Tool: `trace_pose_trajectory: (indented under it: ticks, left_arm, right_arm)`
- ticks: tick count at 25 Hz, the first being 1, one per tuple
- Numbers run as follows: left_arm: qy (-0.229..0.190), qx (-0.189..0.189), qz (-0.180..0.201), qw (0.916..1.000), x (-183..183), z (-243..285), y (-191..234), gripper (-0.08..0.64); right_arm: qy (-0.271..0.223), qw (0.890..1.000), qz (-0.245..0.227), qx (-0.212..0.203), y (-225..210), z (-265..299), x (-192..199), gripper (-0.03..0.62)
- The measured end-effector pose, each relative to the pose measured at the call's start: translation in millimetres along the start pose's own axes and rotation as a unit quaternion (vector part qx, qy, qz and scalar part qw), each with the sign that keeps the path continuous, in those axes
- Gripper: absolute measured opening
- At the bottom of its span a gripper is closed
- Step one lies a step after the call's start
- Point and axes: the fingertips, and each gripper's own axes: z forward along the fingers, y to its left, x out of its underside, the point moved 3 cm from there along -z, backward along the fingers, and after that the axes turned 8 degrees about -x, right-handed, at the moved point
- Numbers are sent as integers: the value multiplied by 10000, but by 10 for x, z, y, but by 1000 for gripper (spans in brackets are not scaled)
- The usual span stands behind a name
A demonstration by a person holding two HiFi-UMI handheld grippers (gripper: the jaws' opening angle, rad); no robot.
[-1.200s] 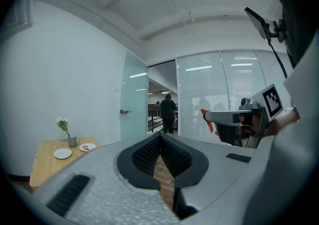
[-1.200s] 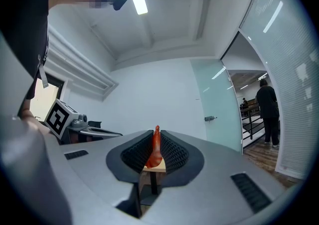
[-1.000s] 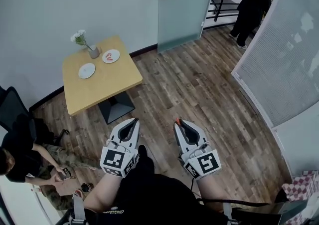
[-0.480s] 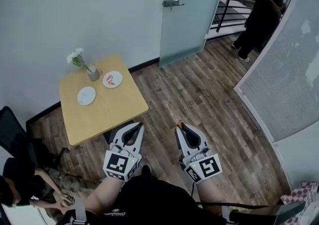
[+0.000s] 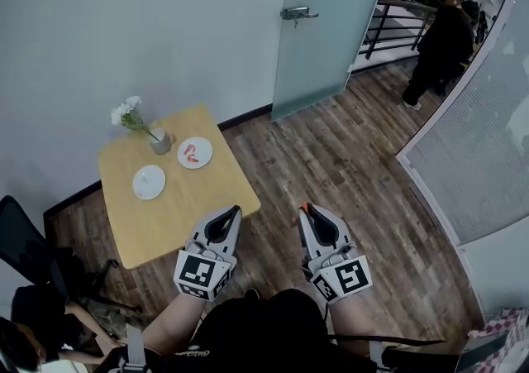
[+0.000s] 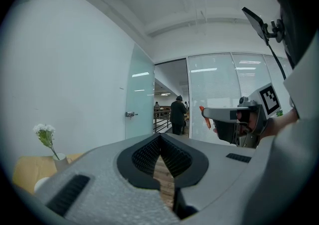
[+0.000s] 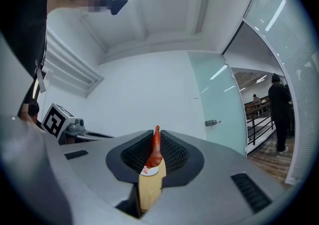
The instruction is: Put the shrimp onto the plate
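So the right gripper (image 5: 307, 214) is clamping down on a small red shrimp (image 5: 304, 207). In the right gripper view the jaws are squeezing together on it and the shrimp (image 7: 153, 151) is poking up past the tips. The left gripper (image 5: 231, 214) is carrying nothing: its own view shows the jaws meeting at the tips with only floor behind them. You can also spot the shrimp (image 6: 206, 117) from over there, sticking out of the right gripper's nose.

Both grippers are being held out low in front of the body, side by side and well apart from the table (image 5: 178, 206).

Compared to a second ago, the whole scene is sliding. The table is sitting lower and closer to the grippers in the head view, and the left gripper's tip is now just short of its near edge. The glass door (image 5: 331, 24) is drifting to the right. The seated person (image 5: 25, 338) at bottom left is slipping almost out of frame. The grippers themselves are keeping the same pose, with the same grip on the shrimp.

On the table, a plate (image 5: 194, 152) with something red on it is sitting next to a vase (image 5: 160, 144) of white flowers. A bare plate (image 5: 149, 182) is just beside it, nearer the left edge.
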Motion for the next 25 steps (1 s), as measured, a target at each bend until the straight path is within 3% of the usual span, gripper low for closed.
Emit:
trace_pose_trajectory:
  ticks: [10,17,25]
  left_arm:
    - [152,103,2,9998,70,629,-74,3]
    - [276,-48,64,9996,139,1530,-241,3]
    - [246,-233,169,9993,-223,2641,-474,3]
  right_arm:
    - [134,9998,123,10,-552,129,162,46]
    - [77,9994,156,-288,-1457,402,226,46]
    - [80,9983,215,-542,-2553,577,31,46]
